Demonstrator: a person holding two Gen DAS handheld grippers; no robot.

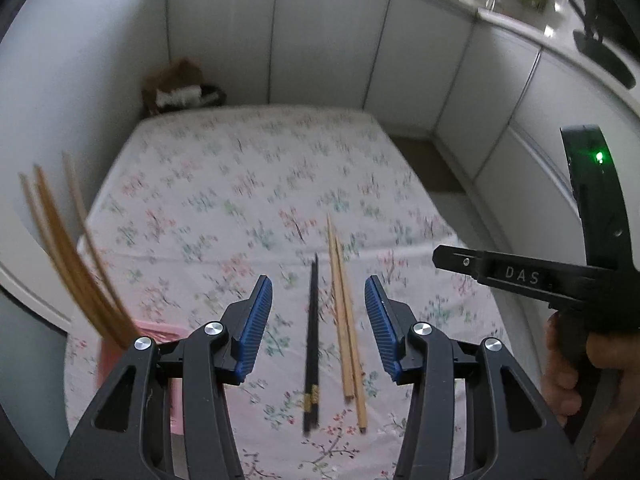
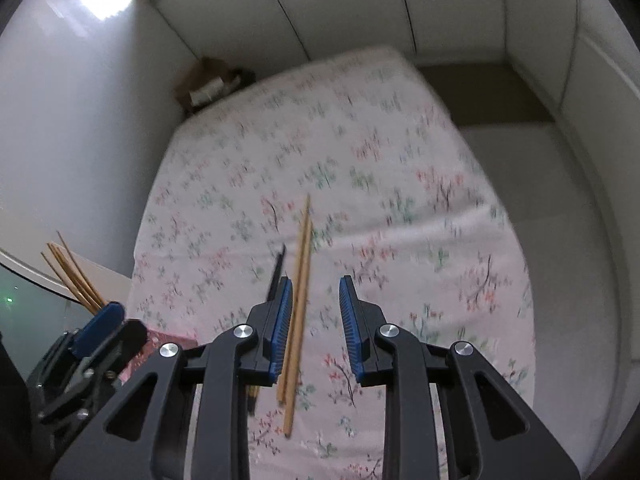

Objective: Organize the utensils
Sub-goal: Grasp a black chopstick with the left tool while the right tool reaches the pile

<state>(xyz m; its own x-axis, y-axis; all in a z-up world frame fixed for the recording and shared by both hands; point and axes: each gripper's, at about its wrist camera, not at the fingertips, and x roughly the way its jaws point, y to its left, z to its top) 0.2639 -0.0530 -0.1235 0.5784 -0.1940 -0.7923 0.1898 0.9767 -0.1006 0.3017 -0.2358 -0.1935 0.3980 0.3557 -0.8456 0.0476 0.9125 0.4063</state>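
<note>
While both hand-held grippers gaped wide and empty, wooden chopsticks [image 2: 298, 300] lay between right hand-held gripper [image 2: 316, 320] pads; centring advisable before closing.

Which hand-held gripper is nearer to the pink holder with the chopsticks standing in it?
Left. The left hand-held gripper is right beside the pink holder, open and empty. The right hand-held gripper is farther off, open over the wooden chopsticks.
</note>
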